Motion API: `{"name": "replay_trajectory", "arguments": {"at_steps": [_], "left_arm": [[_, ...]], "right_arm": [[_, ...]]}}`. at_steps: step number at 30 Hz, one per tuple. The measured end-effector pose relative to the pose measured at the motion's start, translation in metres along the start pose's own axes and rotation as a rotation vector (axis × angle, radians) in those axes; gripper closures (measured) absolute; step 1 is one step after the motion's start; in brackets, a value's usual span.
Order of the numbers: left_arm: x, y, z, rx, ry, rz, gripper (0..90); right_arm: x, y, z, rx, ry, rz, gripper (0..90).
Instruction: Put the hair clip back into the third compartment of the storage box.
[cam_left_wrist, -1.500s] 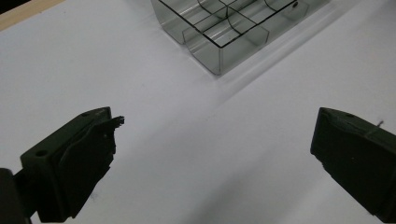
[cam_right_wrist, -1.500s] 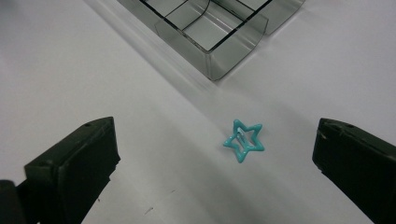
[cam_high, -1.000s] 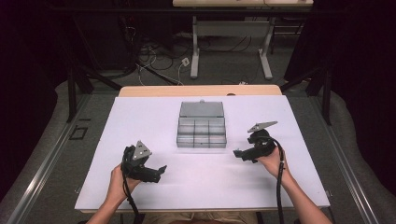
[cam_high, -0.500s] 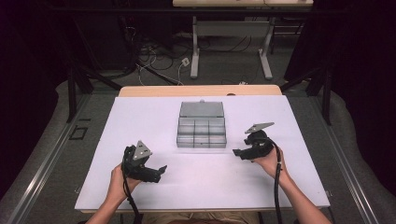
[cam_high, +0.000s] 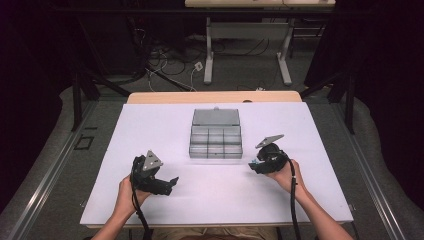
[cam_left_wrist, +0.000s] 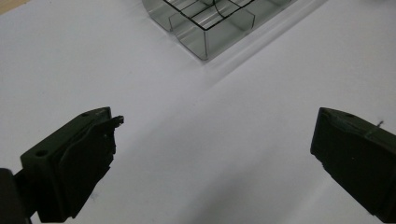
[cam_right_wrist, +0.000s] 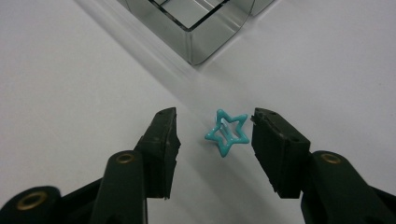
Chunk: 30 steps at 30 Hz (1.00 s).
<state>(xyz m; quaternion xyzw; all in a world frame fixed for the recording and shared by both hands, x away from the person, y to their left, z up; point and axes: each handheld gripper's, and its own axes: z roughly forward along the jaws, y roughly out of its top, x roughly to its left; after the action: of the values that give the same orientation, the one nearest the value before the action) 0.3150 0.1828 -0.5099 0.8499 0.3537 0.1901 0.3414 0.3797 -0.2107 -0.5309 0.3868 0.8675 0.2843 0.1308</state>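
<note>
A small teal star-shaped clip (cam_right_wrist: 227, 133) lies on the white table between the jaws of my right gripper (cam_right_wrist: 214, 116). The jaws have just been closing around it, but a gap remains on each side and neither pad touches the star. In the high view the right gripper (cam_high: 254, 165) sits low on the table just right of the clear compartment box (cam_high: 216, 142). My left gripper (cam_left_wrist: 215, 121) stands wide open with bare table between its jaws. It rests at the front left of the table (cam_high: 170, 182).
The clear box's lid (cam_high: 216, 117) lies folded open behind it, and its near corner (cam_right_wrist: 196, 32) is just beyond the star. The white tabletop (cam_high: 150, 130) ends at a wooden strip at the back. Desk legs and cables stand on the floor beyond.
The right gripper has shifted slightly left and lower, nearer the box's front right corner. The left hand and gripper have stayed where they were.
</note>
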Motion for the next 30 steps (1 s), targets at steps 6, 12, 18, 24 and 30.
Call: {"name": "replay_trajectory", "arguments": {"at_steps": [6, 12, 18, 24, 30], "left_arm": [[0.003, 0.000, 0.001, -0.015, -0.006, -0.009, 0.0], [0.003, 0.000, 0.001, -0.011, -0.007, -0.005, 0.0], [0.004, 0.000, 0.002, -0.002, -0.011, -0.008, 0.0], [0.003, 0.000, 0.000, -0.013, -0.006, -0.003, 0.0], [0.004, 0.000, 0.000, -0.010, -0.010, -0.012, 0.0]], "right_arm": [[0.001, 0.000, 0.005, -0.003, -0.008, -0.002, 57.8], [0.004, 0.000, 0.013, 0.024, -0.018, 0.005, 62.0], [0.005, -0.001, 0.015, 0.036, -0.024, 0.027, 67.0], [0.003, -0.001, 0.015, 0.038, -0.039, 0.006, 75.4], [0.002, 0.000, 0.012, 0.025, -0.036, 0.005, 80.9]]}}
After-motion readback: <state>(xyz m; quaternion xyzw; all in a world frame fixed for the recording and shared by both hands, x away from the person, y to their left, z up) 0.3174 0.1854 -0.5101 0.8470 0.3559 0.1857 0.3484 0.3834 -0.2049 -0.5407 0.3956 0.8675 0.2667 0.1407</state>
